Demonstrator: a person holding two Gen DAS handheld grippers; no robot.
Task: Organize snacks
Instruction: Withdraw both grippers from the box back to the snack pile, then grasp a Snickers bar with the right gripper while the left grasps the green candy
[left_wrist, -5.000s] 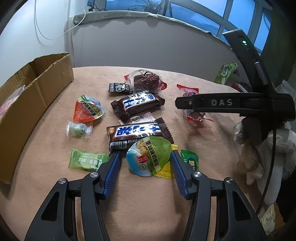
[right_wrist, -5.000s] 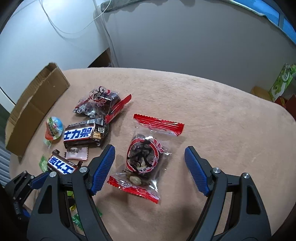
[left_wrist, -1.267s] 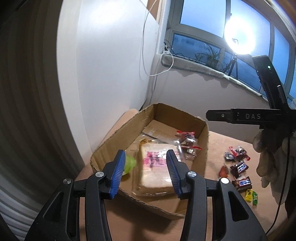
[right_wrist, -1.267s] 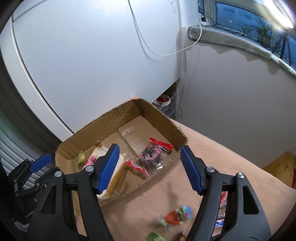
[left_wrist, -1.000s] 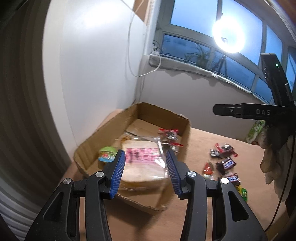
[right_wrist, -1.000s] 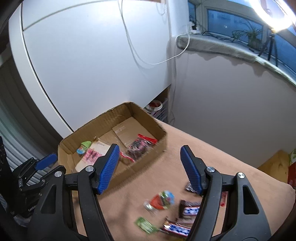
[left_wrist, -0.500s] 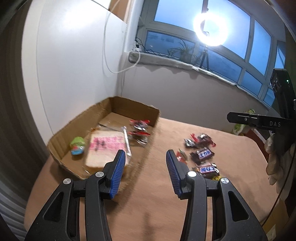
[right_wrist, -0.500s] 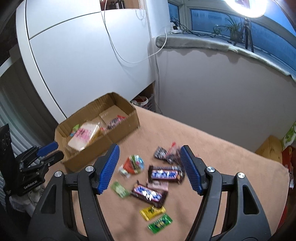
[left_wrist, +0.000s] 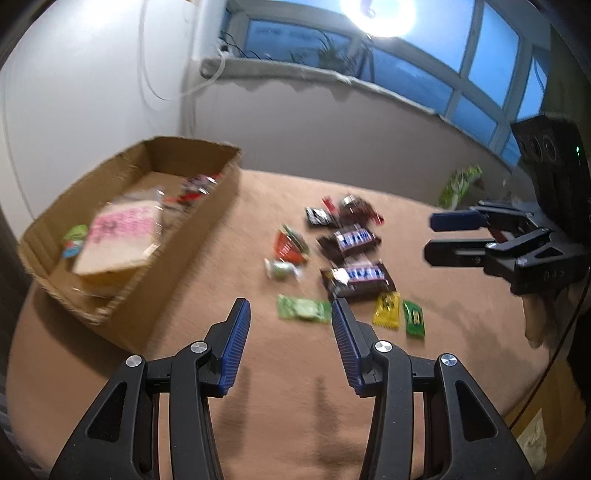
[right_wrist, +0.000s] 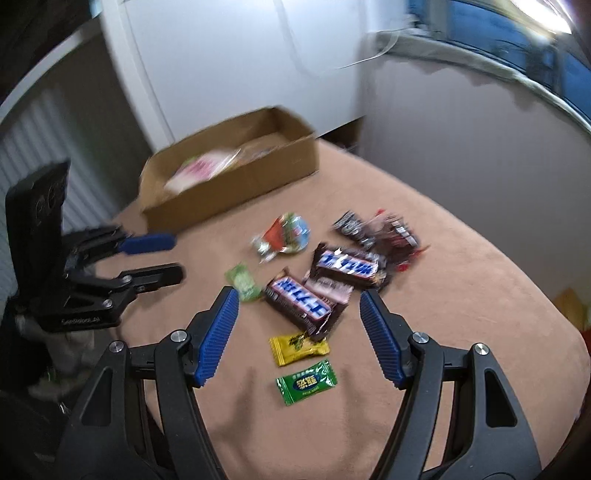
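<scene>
Hovering over loose snacks beside the cardboard box (right_wrist: 236, 173).
Left gripper (left_wrist: 288, 314) and right gripper (right_wrist: 299, 299) both gape empty; 2 brown chocolate bars (right_wrist: 299, 301) with blue-white labels lie right of the box, amid small green and yellow candies.

Left hand-held gripper (left_wrist: 288, 308) points down and forward, blue-padded jaws parted with nothing between them, its fingers entering its own view from 6 o'clock. Right hand-held gripper (right_wrist: 299, 299) is also angled down, jaws wider apart and empty. Each shows in the other's view: right one at 3 o'clock (left_wrist: 448, 236), left one at 9 o'clock (right_wrist: 162, 256), fingers stacked one above the other.
</scene>
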